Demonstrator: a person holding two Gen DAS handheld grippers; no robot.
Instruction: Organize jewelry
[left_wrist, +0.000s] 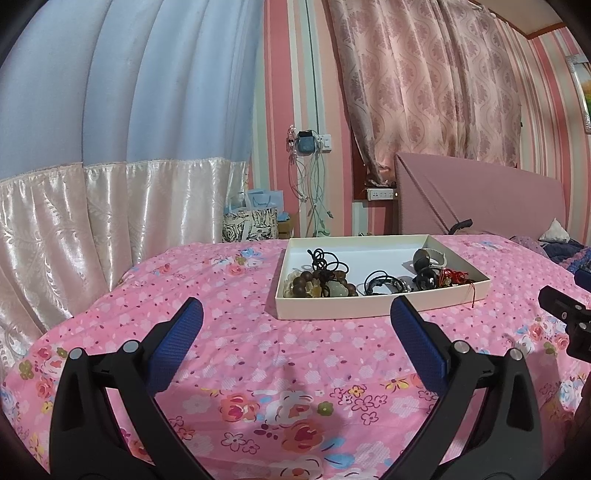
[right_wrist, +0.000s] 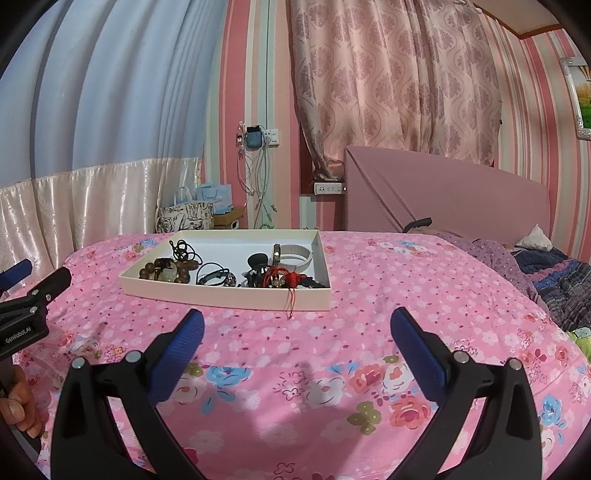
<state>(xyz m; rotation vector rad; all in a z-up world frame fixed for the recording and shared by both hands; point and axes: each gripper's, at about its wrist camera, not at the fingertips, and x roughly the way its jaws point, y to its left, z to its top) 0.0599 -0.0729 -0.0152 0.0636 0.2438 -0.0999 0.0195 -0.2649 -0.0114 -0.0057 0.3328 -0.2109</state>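
Observation:
A shallow cream box (left_wrist: 332, 308) (right_wrist: 229, 293) lies on the pink floral bedspread and holds the jewelry. Inside are a brown bead bracelet (left_wrist: 317, 284) (right_wrist: 166, 271), black cords (left_wrist: 325, 260) (right_wrist: 184, 249), a dark braided bracelet (left_wrist: 384, 284) (right_wrist: 214, 277), a white band (right_wrist: 295, 254) and a red knotted charm (right_wrist: 286, 277) whose tassel hangs over the front wall. My left gripper (left_wrist: 297, 314) is open and empty, short of the box. My right gripper (right_wrist: 297, 325) is open and empty, in front of the box's right corner.
The bedspread (left_wrist: 258, 350) covers the bed. A pink headboard (right_wrist: 461, 199) stands behind at the right, with a rumpled dark blanket (right_wrist: 554, 280) beside it. Curtains, gift bags (right_wrist: 188, 216) and hanging cables line the back wall. The other gripper shows at each view's edge.

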